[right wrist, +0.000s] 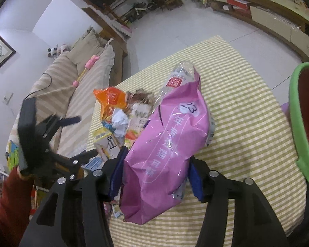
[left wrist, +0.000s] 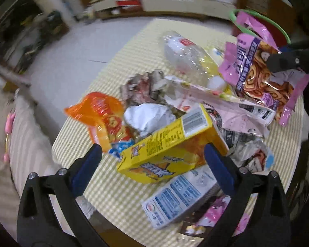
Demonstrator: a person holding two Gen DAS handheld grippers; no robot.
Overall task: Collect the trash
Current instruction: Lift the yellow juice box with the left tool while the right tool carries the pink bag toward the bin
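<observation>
A pile of trash lies on a table with a yellow checked cloth [left wrist: 121, 197]. My left gripper [left wrist: 153, 154] is open, its blue pads on either side of a yellow box [left wrist: 164, 144]. Around it lie an orange wrapper [left wrist: 101, 115], crumpled paper [left wrist: 148, 119], a clear plastic bottle [left wrist: 185, 55] and a white and blue carton [left wrist: 179, 197]. My right gripper [right wrist: 156, 168] is shut on a pink snack bag [right wrist: 166, 150] and holds it above the cloth; the bag also shows in the left wrist view [left wrist: 263, 78].
A bin with a green rim and red inside [right wrist: 300, 127] stands at the table's right edge. A striped sofa [right wrist: 72, 86] is left of the table. A low cabinet [right wrist: 267, 12] runs along the far wall across the tiled floor.
</observation>
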